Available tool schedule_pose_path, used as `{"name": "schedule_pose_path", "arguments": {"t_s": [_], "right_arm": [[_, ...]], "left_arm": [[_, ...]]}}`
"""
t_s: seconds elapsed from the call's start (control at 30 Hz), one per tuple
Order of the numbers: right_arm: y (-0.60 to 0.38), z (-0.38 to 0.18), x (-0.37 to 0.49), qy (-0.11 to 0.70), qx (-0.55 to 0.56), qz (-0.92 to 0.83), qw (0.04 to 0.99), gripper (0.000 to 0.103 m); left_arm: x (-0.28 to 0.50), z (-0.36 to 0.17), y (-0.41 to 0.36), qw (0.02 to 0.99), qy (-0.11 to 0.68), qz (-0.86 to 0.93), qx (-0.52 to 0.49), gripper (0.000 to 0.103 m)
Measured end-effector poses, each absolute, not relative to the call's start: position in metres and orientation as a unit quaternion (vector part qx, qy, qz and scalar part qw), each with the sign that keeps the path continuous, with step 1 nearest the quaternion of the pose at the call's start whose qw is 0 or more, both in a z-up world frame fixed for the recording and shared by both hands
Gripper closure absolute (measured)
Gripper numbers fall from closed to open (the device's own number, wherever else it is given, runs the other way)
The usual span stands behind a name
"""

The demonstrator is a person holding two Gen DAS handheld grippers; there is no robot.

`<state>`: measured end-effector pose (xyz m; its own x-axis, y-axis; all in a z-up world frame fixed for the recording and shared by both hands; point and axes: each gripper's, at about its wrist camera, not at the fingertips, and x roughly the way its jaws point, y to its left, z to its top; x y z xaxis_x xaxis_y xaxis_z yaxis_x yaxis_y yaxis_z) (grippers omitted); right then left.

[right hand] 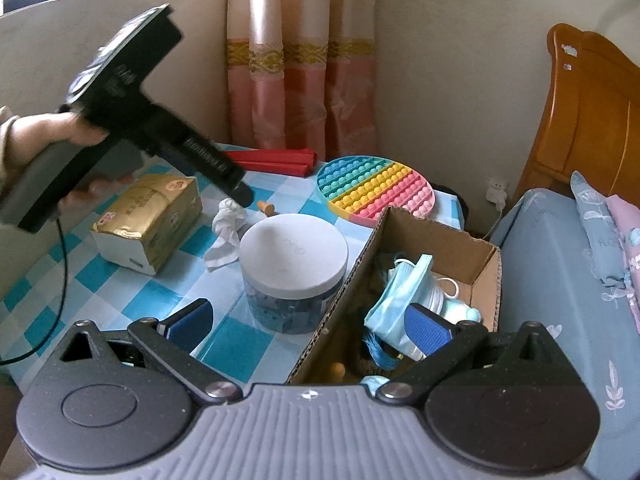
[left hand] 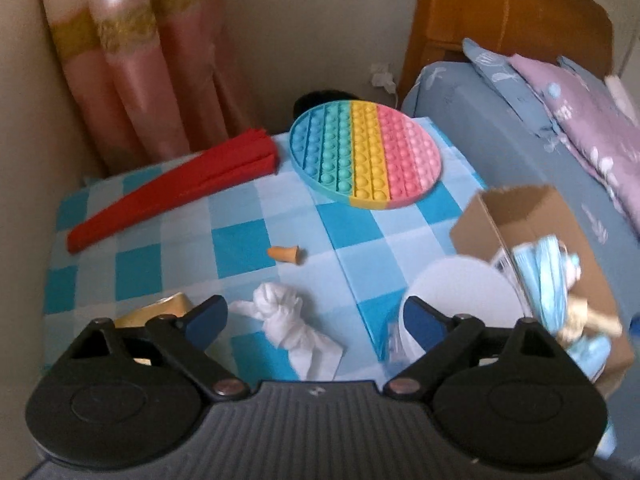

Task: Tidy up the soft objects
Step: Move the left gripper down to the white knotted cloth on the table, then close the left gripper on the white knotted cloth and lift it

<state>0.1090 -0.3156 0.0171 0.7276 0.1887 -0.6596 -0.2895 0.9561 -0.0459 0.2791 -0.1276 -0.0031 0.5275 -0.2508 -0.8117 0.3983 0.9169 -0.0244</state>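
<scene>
The left gripper (left hand: 316,322) hangs wide open, empty, over the crumpled white tissue (left hand: 290,326), which lies just left of the white-lidded jar (right hand: 293,256). The right gripper (right hand: 308,322), also spread wide, holds nothing above the jar and the cardboard box (right hand: 486,258) edge; what looks like face masks (right hand: 400,292) sits inside the box.

On the surface (right hand: 100,280), the tissue pack (right hand: 148,220) lies left of the rag (right hand: 226,232); the jar (right hand: 294,268) sits between rag and box (right hand: 476,264), masks (right hand: 400,292) in the box, bed (right hand: 560,280) right
</scene>
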Motion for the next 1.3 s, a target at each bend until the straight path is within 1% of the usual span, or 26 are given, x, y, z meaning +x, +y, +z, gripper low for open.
{"name": "schedule_pose_path", "arguments": {"t_s": [0.07, 0.1, 0.13, 0.23, 0.4, 0.43, 0.47, 0.57, 0.73, 0.8, 0.83, 0.93, 1.3], "right_arm": [[-0.316, 0.015, 0.111, 0.348, -0.071, 0.127, 0.926, 0.0], [-0.316, 0.013, 0.112, 0.349, -0.069, 0.127, 0.926, 0.0], [-0.316, 0.012, 0.114, 0.351, -0.067, 0.126, 0.926, 0.0], [-0.318, 0.01, 0.116, 0.353, -0.062, 0.123, 0.925, 0.0], [-0.322, 0.01, 0.118, 0.352, -0.055, 0.122, 0.926, 0.0], [-0.323, 0.009, 0.118, 0.352, -0.054, 0.122, 0.926, 0.0], [-0.323, 0.009, 0.118, 0.352, -0.053, 0.122, 0.926, 0.0], [-0.323, 0.009, 0.117, 0.352, -0.052, 0.124, 0.926, 0.0], [-0.322, 0.009, 0.116, 0.351, -0.051, 0.126, 0.927, 0.0], [-0.322, 0.009, 0.116, 0.35, -0.051, 0.127, 0.927, 0.0], [-0.321, 0.008, 0.117, 0.35, -0.052, 0.126, 0.927, 0.0], [-0.32, 0.008, 0.116, 0.349, -0.053, 0.125, 0.927, 0.0], [-0.32, 0.011, 0.116, 0.348, -0.059, 0.12, 0.928, 0.0]], "left_arm": [[0.293, -0.006, -0.127, 0.863, 0.467, -0.182, 0.064, 0.029], [0.3, -0.009, -0.127, 0.858, 0.478, -0.178, 0.057, 0.033], [0.306, -0.011, -0.128, 0.854, 0.487, -0.175, 0.052, 0.035], [0.32, -0.022, -0.13, 0.845, 0.508, -0.164, 0.044, 0.035], [0.331, -0.041, -0.132, 0.833, 0.532, -0.145, 0.043, 0.04], [0.332, -0.044, -0.133, 0.833, 0.533, -0.141, 0.044, 0.042], [0.332, -0.046, -0.133, 0.832, 0.535, -0.139, 0.043, 0.047], [0.335, -0.053, -0.134, 0.829, 0.542, -0.133, 0.043, 0.054], [0.337, -0.06, -0.136, 0.829, 0.544, -0.118, 0.046, 0.055], [0.337, -0.062, -0.136, 0.83, 0.545, -0.114, 0.042, 0.06], [0.337, -0.062, -0.136, 0.831, 0.544, -0.113, 0.041, 0.067], [0.334, -0.063, -0.136, 0.836, 0.537, -0.105, 0.047, 0.075], [0.329, -0.058, -0.131, 0.842, 0.527, -0.111, 0.034, 0.076]]}}
